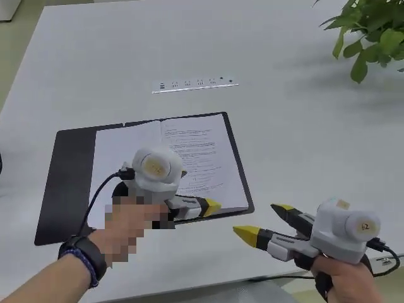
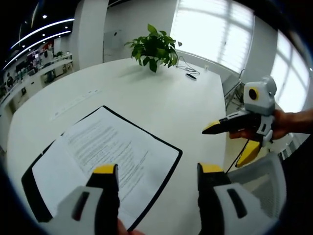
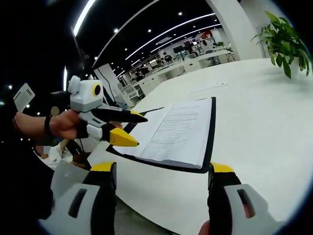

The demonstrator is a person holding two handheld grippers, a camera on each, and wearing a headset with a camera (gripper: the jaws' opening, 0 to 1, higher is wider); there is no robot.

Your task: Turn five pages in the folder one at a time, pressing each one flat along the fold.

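Both tongs are hanging spread, gripping nothing: left gripper over the near right corner of the open black folder, right gripper just beside it over the white table. Right-hand page is lying ahead of the left jaws; best pinching one sheet's outer corner, then pressing along the fold.

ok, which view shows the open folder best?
Head view: the folder lies open, seen from above, all corners in frame; the left gripper covers part of it. Left gripper view crops its near edge; right gripper view sees it obliquely.
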